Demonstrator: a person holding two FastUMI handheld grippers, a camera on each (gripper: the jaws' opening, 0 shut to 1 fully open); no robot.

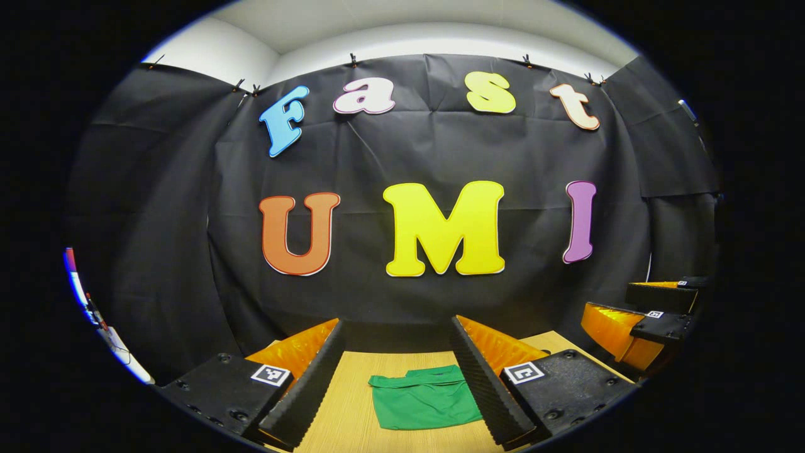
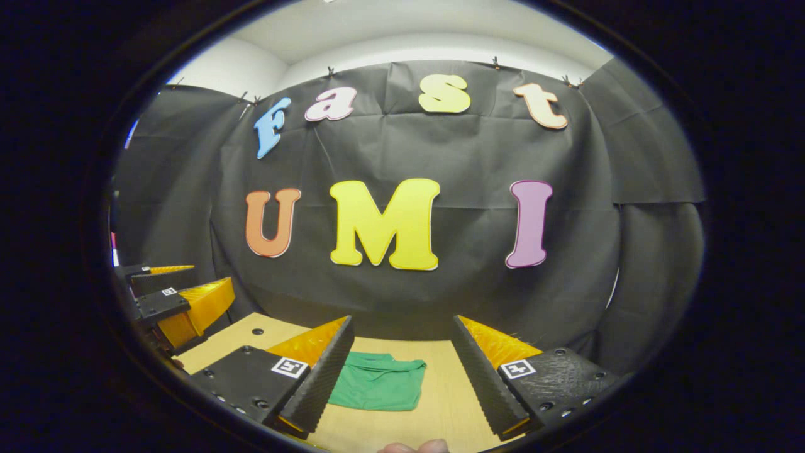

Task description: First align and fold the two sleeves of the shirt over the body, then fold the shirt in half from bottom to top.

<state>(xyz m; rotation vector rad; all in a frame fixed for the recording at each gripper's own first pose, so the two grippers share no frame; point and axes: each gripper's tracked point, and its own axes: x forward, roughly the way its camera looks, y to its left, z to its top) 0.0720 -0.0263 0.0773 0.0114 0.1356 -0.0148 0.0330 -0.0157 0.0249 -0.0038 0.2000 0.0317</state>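
Both grippers [image 1: 397, 352] [image 2: 402, 352] gape wide, empty, above folded shirt [image 1: 422, 397].

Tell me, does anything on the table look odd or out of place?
Nothing stands out. The green shirt lies folded in a compact packet on the table, and both grippers, left and right, hang open above it, touching nothing.

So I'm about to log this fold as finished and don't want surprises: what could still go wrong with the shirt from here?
Two risks, both modest. The green shirt lies folded but its top edge looks rumpled and uneven, so the layers might slip apart or fail a neatness check. Both the left gripper and right gripper are open above the wooden table with the shirt between their fingers; moving down or forward could snag and drag the cloth.
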